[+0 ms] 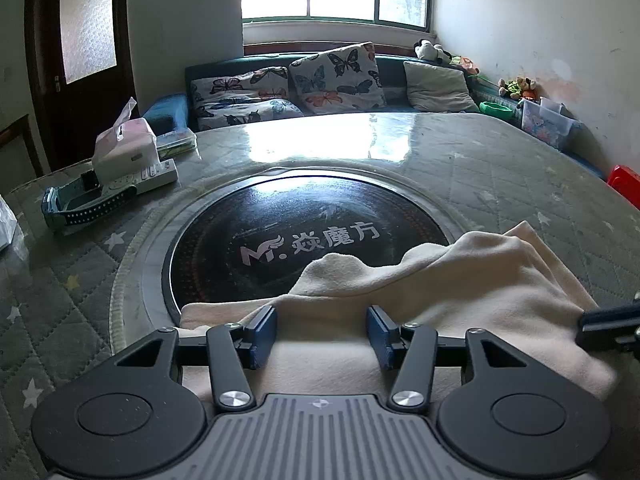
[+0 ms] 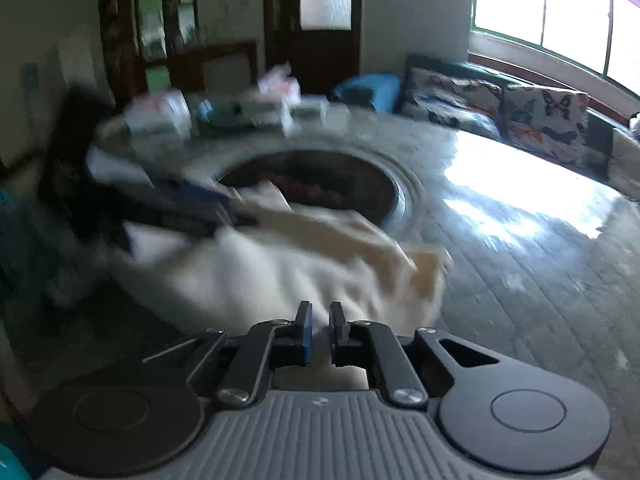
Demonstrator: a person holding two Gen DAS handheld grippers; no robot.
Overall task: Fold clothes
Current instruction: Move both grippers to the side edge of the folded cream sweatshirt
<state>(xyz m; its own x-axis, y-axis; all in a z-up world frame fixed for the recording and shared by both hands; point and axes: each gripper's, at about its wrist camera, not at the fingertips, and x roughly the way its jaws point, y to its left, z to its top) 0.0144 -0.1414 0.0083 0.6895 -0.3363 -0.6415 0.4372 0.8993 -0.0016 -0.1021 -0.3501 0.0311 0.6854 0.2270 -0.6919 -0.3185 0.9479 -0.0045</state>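
A cream garment point(image 1: 460, 292) lies crumpled on the near right part of the round table, partly over the black centre disc point(image 1: 312, 236). My left gripper point(image 1: 322, 328) is open, its blue-padded fingers wide apart just above the garment's near edge, with nothing pinched. The right gripper point(image 1: 608, 322) shows at the far right edge, against the cloth. In the blurred right wrist view, my right gripper point(image 2: 321, 326) has its fingers drawn close with a fold of the cream garment point(image 2: 280, 264) between them. The left gripper point(image 2: 192, 208) is a dark smear over the cloth's far side.
The table's quilted grey cover point(image 1: 500, 168) lies under a glossy sheet. A tissue box point(image 1: 124, 148), a white remote point(image 1: 148, 176) and a blue strapped device point(image 1: 80, 204) sit at the far left. A sofa with butterfly cushions point(image 1: 336, 76) runs behind; a red stool point(image 1: 624, 184) stands right.
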